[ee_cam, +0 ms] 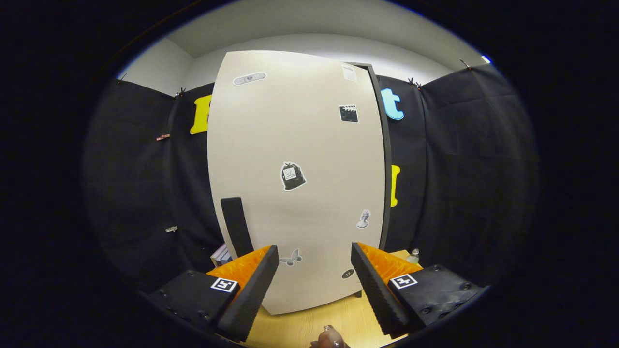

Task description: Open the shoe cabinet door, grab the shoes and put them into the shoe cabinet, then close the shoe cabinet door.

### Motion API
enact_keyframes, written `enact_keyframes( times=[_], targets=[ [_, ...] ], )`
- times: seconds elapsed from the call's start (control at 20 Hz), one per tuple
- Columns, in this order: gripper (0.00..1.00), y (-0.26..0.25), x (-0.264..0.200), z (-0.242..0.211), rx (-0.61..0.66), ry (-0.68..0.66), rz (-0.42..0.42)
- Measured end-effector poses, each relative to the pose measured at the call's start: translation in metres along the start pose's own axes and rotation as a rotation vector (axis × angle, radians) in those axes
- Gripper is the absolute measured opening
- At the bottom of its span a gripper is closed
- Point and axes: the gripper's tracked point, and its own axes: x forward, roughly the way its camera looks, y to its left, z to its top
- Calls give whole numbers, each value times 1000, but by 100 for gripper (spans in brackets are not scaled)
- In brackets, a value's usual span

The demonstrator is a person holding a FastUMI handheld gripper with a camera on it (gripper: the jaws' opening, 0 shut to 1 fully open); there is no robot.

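The gripper (pixel 314 285) is wide open and holds nothing. At the bottom centre, between the fingers, a small rounded thing (pixel 330 337) is cut off and hard to identify. The shut cabinet door (pixel 295 183), with a dark handle (pixel 236 226) at lower left, stands ahead on the wooden floor (pixel 309 324).

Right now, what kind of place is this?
Likely a staged recording booth, not a home: black cloth walls surround a shut, sticker-covered shoe cabinet door with a dark handle, standing on a wood floor. The gripper jaws are open.
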Motion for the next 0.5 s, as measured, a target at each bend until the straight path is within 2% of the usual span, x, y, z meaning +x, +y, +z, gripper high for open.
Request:
enact_keyframes(
  times=[0.5],
  targets=[
    [98, 1, 8, 2, -2, -5, -23]
  ],
)
